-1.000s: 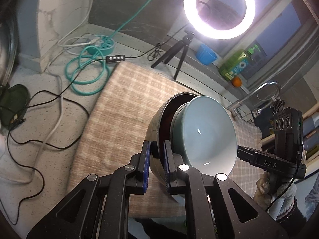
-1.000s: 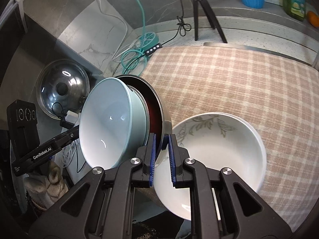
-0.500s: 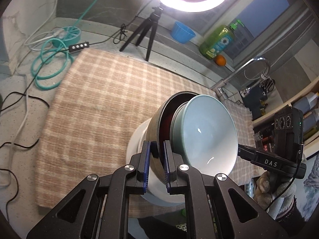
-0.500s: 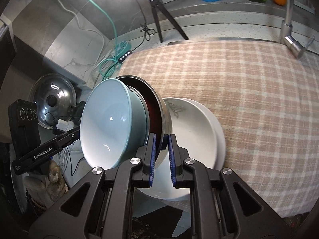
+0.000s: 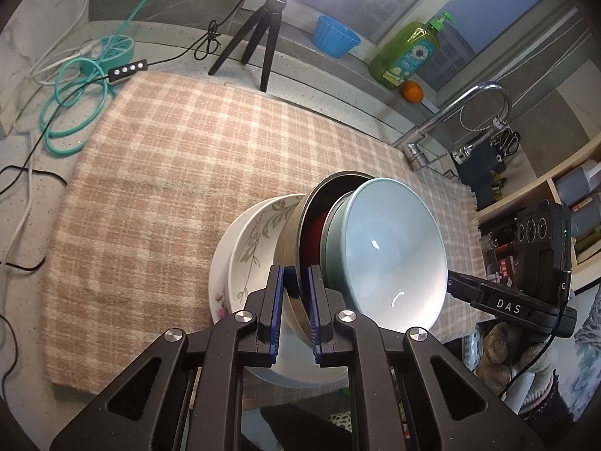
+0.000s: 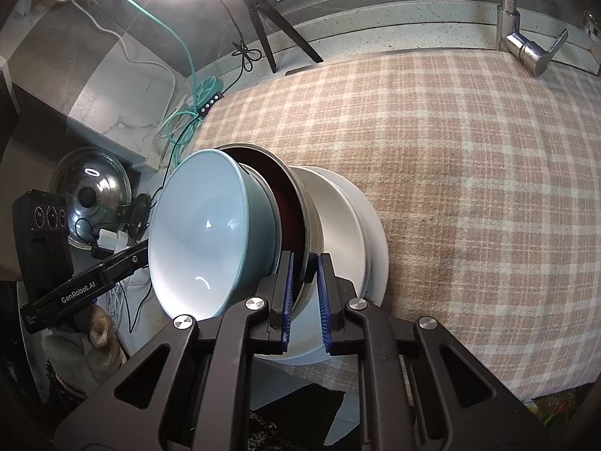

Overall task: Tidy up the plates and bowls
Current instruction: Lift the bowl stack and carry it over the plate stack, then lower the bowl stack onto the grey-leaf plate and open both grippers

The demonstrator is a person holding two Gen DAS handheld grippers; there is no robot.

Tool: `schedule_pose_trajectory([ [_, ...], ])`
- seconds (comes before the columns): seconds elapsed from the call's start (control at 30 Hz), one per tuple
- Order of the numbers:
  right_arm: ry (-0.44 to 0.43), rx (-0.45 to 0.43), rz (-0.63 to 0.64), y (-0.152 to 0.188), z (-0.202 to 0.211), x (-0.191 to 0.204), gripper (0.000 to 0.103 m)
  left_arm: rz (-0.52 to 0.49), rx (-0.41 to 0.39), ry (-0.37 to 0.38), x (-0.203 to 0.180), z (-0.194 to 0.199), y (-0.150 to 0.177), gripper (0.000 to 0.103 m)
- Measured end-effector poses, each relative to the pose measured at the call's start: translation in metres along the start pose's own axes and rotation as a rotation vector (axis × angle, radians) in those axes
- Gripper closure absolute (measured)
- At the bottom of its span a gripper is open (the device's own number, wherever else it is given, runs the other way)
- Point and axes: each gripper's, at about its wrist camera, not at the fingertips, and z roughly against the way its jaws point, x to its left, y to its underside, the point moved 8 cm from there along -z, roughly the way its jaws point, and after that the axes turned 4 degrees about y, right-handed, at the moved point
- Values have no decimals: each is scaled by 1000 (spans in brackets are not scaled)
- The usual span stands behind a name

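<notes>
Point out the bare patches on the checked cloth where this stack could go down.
The checked cloth lies bare from the tripod and teal cable down to the white floral bowl, and rightward toward the faucet. Crowded: the near edge, where the white bowl sits under the held metal bowl and blue bowl.

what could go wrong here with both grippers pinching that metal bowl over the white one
1. The pale blue ceramic bowl sits loose in the tilted steel bowl; it could slide out.
2. The left gripper and right gripper clamp only the rim; uneven lowering may twist it.
3. The white leaf-patterned bowl sits near the checked cloth's edge.
</notes>
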Motion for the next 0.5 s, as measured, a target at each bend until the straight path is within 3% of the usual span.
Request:
schedule_pose_trajectory([
  [0.5, -4, 16, -17, 5, -6, -2, 90, 8, 21, -15, 3, -5, 5, 93],
])
